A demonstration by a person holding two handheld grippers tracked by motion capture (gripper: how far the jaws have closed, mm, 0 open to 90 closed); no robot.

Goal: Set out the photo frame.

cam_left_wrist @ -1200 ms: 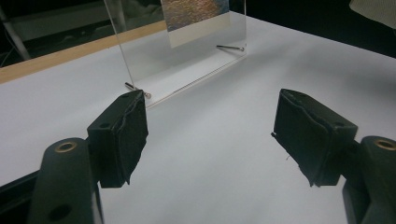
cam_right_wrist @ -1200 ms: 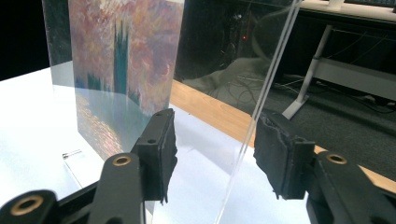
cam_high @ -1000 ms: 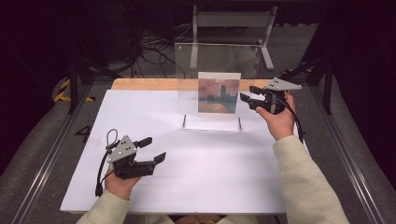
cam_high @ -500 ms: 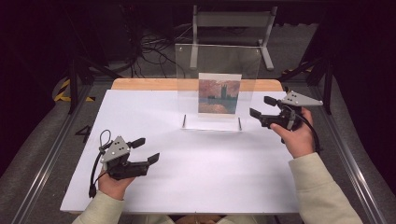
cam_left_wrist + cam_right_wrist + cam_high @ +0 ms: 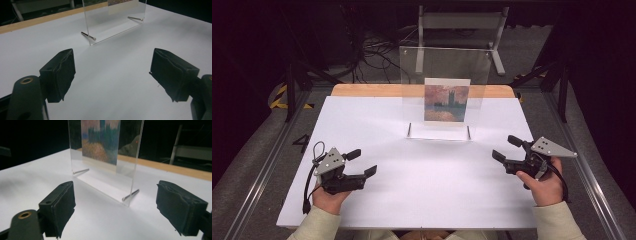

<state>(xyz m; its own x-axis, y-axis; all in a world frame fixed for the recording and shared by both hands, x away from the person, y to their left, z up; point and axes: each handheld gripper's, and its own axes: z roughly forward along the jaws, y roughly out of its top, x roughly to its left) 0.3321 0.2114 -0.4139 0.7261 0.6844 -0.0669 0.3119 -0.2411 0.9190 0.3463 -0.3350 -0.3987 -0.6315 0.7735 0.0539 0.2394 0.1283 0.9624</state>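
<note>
A clear acrylic stand [image 5: 444, 70] is upright at the back middle of the white table [image 5: 422, 200], resting on two metal pins [image 5: 409, 130]. It holds a small painted picture [image 5: 446, 102]. My left gripper [image 5: 364, 162] hovers low at the near left, open, its jaws just having widened with nothing between them. My right gripper [image 5: 504, 148] is at the near right, well clear of the stand, open and empty, its jaws also just having spread. The left gripper [image 5: 112, 72] faces the stand [image 5: 115, 22] from afar. The right gripper [image 5: 115, 202] faces the stand's edge [image 5: 105, 177] and the picture [image 5: 100, 142].
A wooden strip [image 5: 362, 90] borders the table's far edge. Behind it stand a grey metal frame [image 5: 462, 20] and loose cables [image 5: 377, 50] on the floor. Metal rails run along both sides of the table.
My right hand has come away from the stand's right edge toward the near right of the table and sunk lower, its jaws wider. My left hand has drifted slightly left.
</note>
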